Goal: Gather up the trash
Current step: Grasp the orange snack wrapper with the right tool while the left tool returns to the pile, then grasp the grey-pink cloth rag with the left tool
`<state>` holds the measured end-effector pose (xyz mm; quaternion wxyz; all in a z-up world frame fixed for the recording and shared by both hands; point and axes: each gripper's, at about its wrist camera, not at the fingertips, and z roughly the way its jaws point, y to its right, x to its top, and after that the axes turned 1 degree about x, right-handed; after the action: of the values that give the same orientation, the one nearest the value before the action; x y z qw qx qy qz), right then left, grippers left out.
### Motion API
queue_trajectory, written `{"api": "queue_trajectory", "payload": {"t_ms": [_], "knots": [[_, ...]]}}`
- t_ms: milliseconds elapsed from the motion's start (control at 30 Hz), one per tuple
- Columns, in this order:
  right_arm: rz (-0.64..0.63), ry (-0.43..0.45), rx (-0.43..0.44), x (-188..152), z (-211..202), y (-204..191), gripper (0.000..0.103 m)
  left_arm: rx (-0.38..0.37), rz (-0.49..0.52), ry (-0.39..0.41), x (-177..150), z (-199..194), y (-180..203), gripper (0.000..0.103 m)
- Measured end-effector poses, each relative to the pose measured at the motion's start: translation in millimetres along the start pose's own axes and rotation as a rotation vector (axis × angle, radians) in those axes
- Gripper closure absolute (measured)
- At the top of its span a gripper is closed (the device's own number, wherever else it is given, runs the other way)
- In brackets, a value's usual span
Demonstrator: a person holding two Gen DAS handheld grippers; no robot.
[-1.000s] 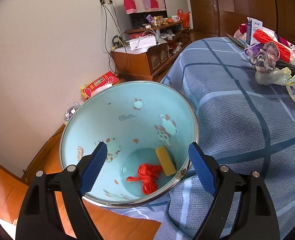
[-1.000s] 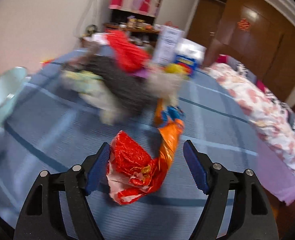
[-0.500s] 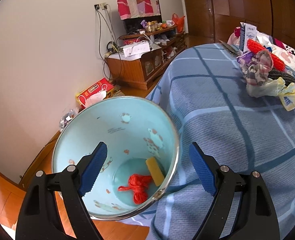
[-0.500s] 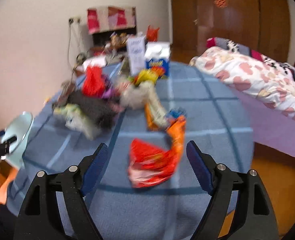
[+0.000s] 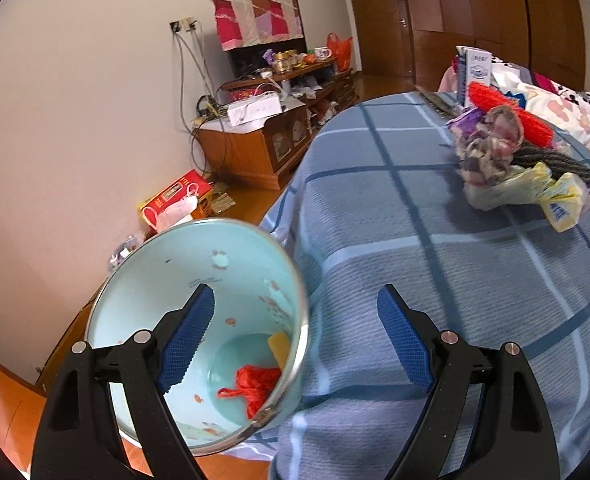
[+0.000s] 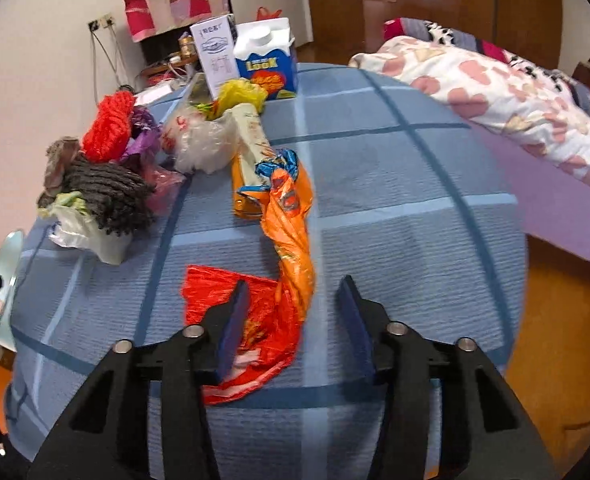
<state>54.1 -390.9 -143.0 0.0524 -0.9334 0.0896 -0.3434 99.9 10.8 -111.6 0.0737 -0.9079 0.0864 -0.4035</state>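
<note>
the pale blue bin (image 5: 199,280) stands off the bed's (image 5: 435,280) left edge, the left gripper (image 5: 295,336) over its rim, fingers wide apart and empty. near the bed's front edge, the right gripper's (image 6: 293,320) fingers are closing around the red-orange wrapper (image 6: 279,312), not yet pinching it.

left wrist view looks down beside the bin (image 5: 199,320); right wrist view looks close over the bed (image 6: 375,168); both share its trash pile (image 6: 103,176).

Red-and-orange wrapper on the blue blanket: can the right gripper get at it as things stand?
Probably yes. The right gripper is closing its jaws with the red-and-orange wrapper already between them, and nothing lies over it.
</note>
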Motion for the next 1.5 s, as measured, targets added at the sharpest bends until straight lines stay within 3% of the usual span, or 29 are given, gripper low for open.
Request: {"api": "queue_trajectory", "payload": {"t_ms": [33,100,500,800,933,1033,1133,1200,1233,1300,1500], "knots": [[0.004,-0.001,0.029,0,0,0,0.072,-0.006,0.005,0.005,2,-1,4,0.021],[0.004,0.006,0.048,1,-1,0,0.087,-0.016,0.015,0.012,4,-4,11,0.021],[0.001,0.106,-0.02,6,-29,25,0.088,-0.086,0.053,0.051,34,1,66,0.021],[0.008,0.13,0.004,37,-15,32,0.088,-0.115,0.029,0.087,70,12,86,0.021],[-0.003,0.124,0.027,49,-3,24,0.088,-0.159,0.037,0.069,80,25,96,0.022],[-0.009,0.119,0.041,54,3,18,0.088,-0.223,0.051,0.043,81,33,106,0.034],[-0.015,0.119,0.054,55,4,13,0.088,-0.27,0.073,0.04,78,31,116,0.055],[-0.021,0.121,0.059,55,3,10,0.088,-0.291,0.096,0.041,76,30,123,0.081],[-0.023,0.122,0.06,55,2,9,0.088,-0.296,0.104,0.04,76,29,125,0.085],[-0.026,0.126,0.063,54,0,8,0.088,-0.301,0.119,0.038,75,28,129,0.094],[-0.028,0.138,0.064,55,-6,7,0.088,-0.295,0.132,0.049,76,26,128,0.098]]}}
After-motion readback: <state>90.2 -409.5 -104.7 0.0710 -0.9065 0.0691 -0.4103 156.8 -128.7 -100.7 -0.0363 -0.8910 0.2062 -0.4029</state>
